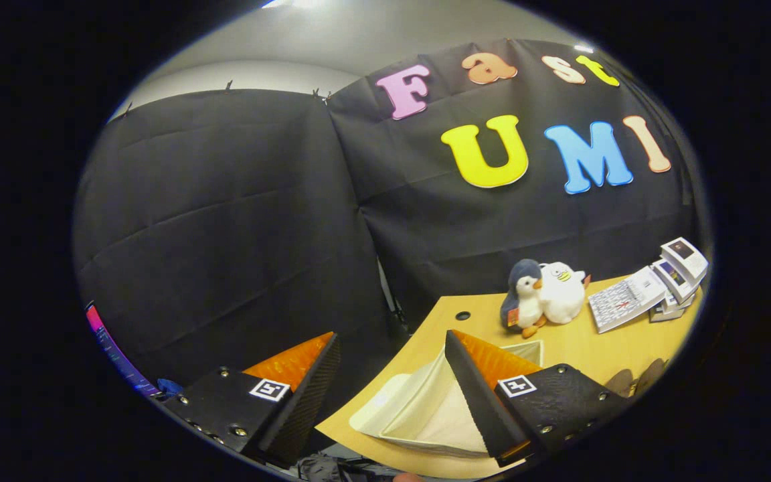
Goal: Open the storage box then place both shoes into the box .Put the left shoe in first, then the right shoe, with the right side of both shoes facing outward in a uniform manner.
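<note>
Pale cream, the storage box (pixel 419 408) lies on the wooden table (pixel 579 348) just ahead of the gripper (pixel 392 348), whose fingers are spread wide and grasp nothing, with two plush toys (pixel 546 294) well beyond.

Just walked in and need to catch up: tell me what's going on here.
A person is holding a claw above the edge of a wooden table. Its fingers are open and hold nothing. A pale box lies on the table between and just beyond them. Whether it is open yet is hard to tell. What may be the shoes lies by the right finger. Farther back sit two plush toys and a calendar.
</note>
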The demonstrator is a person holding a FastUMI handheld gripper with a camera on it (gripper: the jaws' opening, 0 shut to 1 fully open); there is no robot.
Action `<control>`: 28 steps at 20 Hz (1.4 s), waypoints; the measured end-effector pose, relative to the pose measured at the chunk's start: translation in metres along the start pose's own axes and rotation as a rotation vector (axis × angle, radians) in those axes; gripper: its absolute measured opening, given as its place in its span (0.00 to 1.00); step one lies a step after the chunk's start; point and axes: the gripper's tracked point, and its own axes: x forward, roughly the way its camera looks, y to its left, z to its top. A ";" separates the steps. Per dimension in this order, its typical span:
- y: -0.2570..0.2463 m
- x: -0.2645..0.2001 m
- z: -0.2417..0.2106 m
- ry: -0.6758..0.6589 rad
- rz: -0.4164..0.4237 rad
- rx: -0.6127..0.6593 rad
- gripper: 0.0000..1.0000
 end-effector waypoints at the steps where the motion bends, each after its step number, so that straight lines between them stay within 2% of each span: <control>1: -0.020 -0.008 0.006 -0.016 -0.036 -0.020 0.97; 6: -0.109 -0.044 0.027 -0.069 -0.180 -0.116 0.97; 13: -0.210 -0.088 0.033 -0.092 -0.323 -0.098 0.98; 20: -0.282 -0.107 -0.024 0.008 -0.404 -0.073 0.98; 28: -0.325 -0.115 -0.106 0.157 -0.433 -0.006 0.98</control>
